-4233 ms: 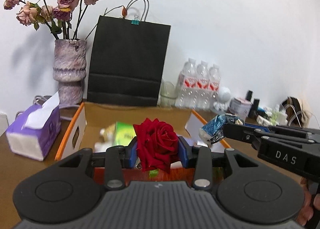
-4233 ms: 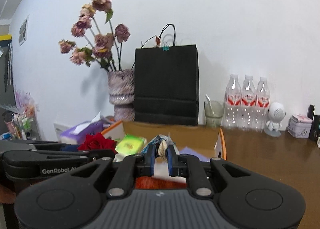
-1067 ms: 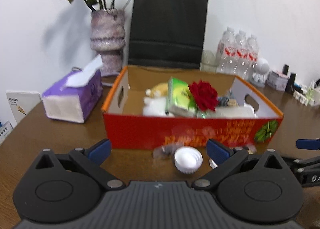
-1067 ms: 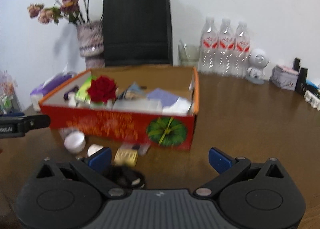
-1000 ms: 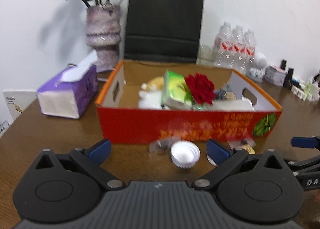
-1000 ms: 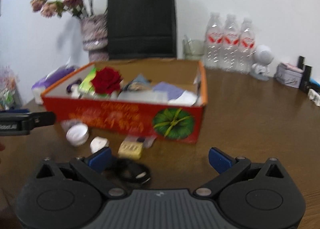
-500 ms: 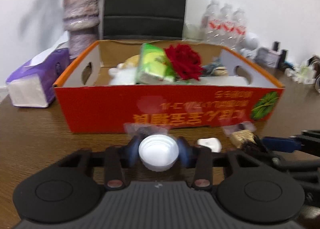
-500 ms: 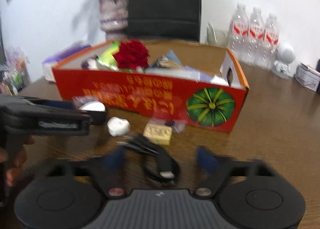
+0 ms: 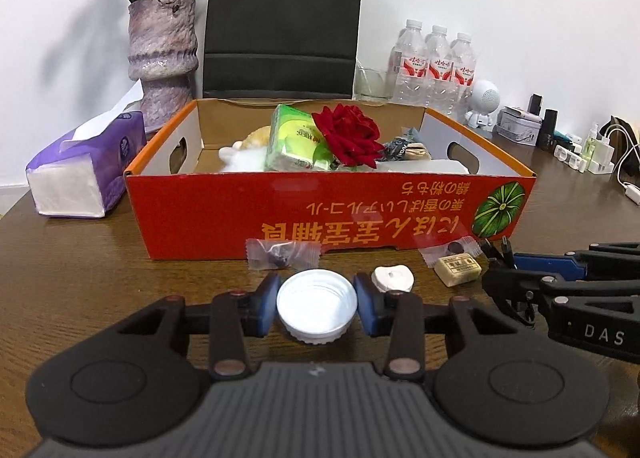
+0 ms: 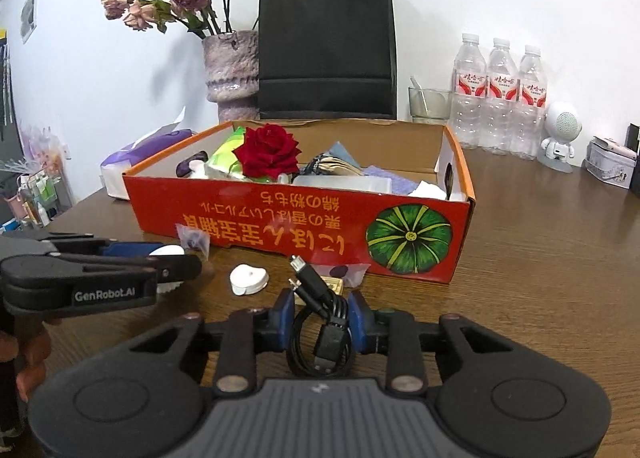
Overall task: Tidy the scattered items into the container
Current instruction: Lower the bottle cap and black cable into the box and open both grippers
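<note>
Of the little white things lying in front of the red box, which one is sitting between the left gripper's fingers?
The round white cap, open side up, sits between the left gripper fingers. The lumpy, heart-like white piece lies free, just right of them.

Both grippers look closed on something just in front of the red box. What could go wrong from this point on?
The left gripper pinches the round white cap only at its rim, so it could pop out during the lift. The right gripper holds a coiled black cable whose plug ends stick out loose; they might snag the red box wall. The two grippers sit close together and could bump.
</note>
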